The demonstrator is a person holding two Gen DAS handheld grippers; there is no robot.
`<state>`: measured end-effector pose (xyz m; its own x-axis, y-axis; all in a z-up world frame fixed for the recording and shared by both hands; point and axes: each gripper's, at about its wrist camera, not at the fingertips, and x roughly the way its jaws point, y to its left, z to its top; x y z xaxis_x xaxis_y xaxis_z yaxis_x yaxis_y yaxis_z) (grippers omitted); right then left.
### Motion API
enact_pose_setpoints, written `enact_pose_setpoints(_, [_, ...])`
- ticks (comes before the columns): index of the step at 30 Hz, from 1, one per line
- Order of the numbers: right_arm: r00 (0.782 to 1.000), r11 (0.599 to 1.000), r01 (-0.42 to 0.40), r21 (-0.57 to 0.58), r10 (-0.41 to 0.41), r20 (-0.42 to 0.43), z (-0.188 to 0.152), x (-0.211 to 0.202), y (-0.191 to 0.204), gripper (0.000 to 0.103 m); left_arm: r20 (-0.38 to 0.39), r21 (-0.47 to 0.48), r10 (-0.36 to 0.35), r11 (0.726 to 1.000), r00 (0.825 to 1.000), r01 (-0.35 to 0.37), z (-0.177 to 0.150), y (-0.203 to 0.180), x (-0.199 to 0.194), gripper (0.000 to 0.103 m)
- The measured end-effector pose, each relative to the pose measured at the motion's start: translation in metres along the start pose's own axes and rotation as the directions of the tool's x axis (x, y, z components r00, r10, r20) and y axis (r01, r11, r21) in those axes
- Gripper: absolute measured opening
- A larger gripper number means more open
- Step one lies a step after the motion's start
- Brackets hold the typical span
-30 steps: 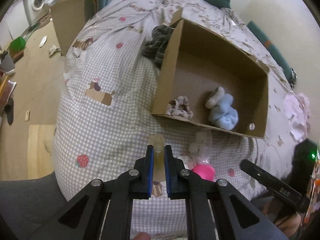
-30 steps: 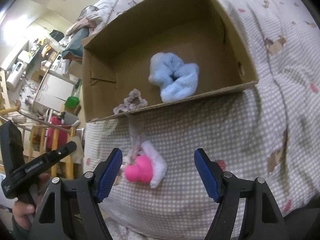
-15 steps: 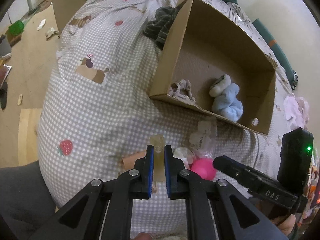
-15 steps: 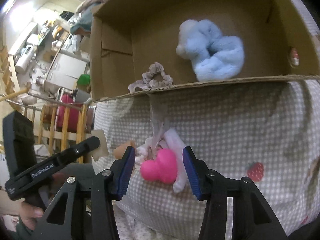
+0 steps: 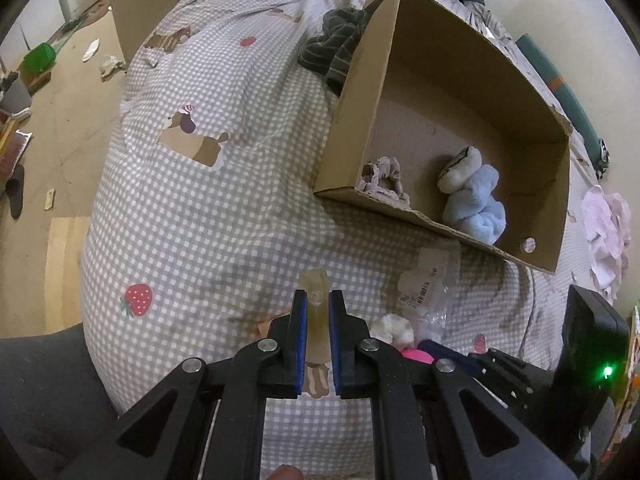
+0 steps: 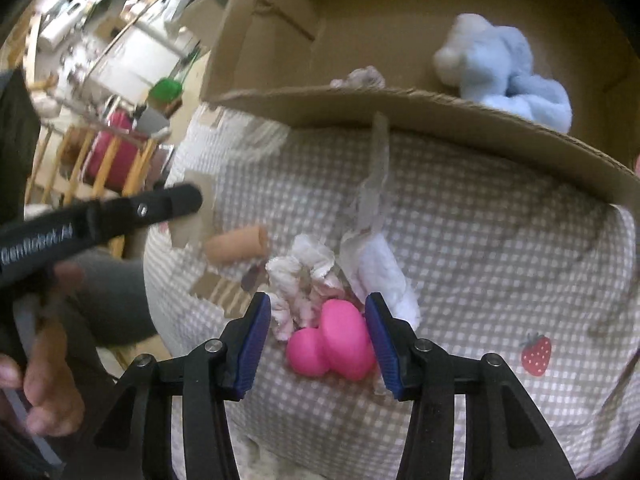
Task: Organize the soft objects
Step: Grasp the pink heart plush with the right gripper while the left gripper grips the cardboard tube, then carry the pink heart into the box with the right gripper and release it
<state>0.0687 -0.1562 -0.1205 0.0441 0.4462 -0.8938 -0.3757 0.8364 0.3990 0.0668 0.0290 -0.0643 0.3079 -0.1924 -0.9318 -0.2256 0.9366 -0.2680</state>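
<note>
The right gripper (image 6: 318, 334) has swung in over the bright pink heart-shaped squishy toy (image 6: 332, 346), jaws narrowed around it at lower centre, right pad touching, left pad apart. A white ruffled scrunchie (image 6: 298, 272) lies just behind. The left gripper (image 5: 318, 322) stays clenched on a translucent yellowish strip (image 5: 316, 292). The brown cardboard box (image 5: 532, 120), upper right, holds a fluffy pale-blue scrunchie (image 5: 478, 204).

A bed under a checked quilt (image 5: 208, 216) carries a cardboard box (image 5: 348, 120) beyond the fingers, dark striped cloth (image 5: 336, 48) behind it, and, between the right fingers, a pink heart (image 6: 332, 340) beside what looks like a white scrunchie (image 6: 300, 276).
</note>
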Motion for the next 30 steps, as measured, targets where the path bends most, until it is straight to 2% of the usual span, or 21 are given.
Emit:
enact_pose_setpoints(6, [0.998, 0.997, 0.043, -0.068, -0.046, -0.031, -0.011, 0.002, 0.012, 0.053, 0.012, -0.008, 0.022, 1.0, 1.0, -0.022, 0.0, 0.004, -0.001, 0.009])
enact_pose_setpoints(7, [0.998, 0.995, 0.055, -0.083, -0.058, -0.034, -0.012, 0.002, 0.014, 0.049, 0.014, -0.008, 0.025, 1.0, 1.0, -0.025, 0.0, 0.005, -0.001, 0.009])
enact_pose_setpoints(9, [0.996, 0.989, 0.087, -0.116, -0.09, -0.02, -0.017, 0.001, 0.02, 0.024, 0.019, -0.003, 0.033, 0.999, 0.999, -0.033, -0.001, 0.004, -0.002, 0.009])
enact_pose_setpoints(14, [0.996, 0.99, 0.086, -0.114, -0.086, 0.006, -0.028, -0.01, 0.019, 0.024, 0.044, 0.016, 0.051, 0.999, 0.998, -0.052, -0.002, 0.002, -0.006, 0.009])
enact_pose_setpoints(18, [0.997, 0.998, 0.003, -0.059, 0.002, 0.081, -0.029, -0.043, 0.001, 0.024, 0.068, 0.033, 0.047, 0.998, 0.997, -0.049, -0.005, -0.001, -0.014, 0.009])
enact_pose_setpoints(20, [0.986, 0.998, -0.043, -0.037, 0.048, 0.158, -0.03, -0.066, -0.001, 0.024, 0.086, 0.05, 0.042, 0.998, 0.995, -0.046, -0.007, -0.005, -0.018, 0.009])
enact_pose_setpoints(23, [0.965, 0.999, -0.039, -0.026, 0.045, 0.259, -0.029, -0.091, -0.003, 0.024, 0.106, 0.077, 0.038, 0.996, 0.994, -0.046, -0.009, -0.011, -0.023, 0.009])
enact_pose_setpoints(28, [0.941, 0.998, -0.062, 0.012, 0.055, 0.334, -0.029, -0.117, -0.011, 0.024, 0.131, 0.115, 0.003, 0.993, 0.991, -0.018, -0.012, -0.023, -0.038, 0.009])
enact_pose_setpoints(30, [0.932, 0.998, -0.064, 0.02, 0.053, 0.358, -0.031, -0.132, -0.015, 0.024, 0.163, 0.143, -0.011, 0.99, 0.987, -0.012, -0.01, -0.032, -0.052, 0.009])
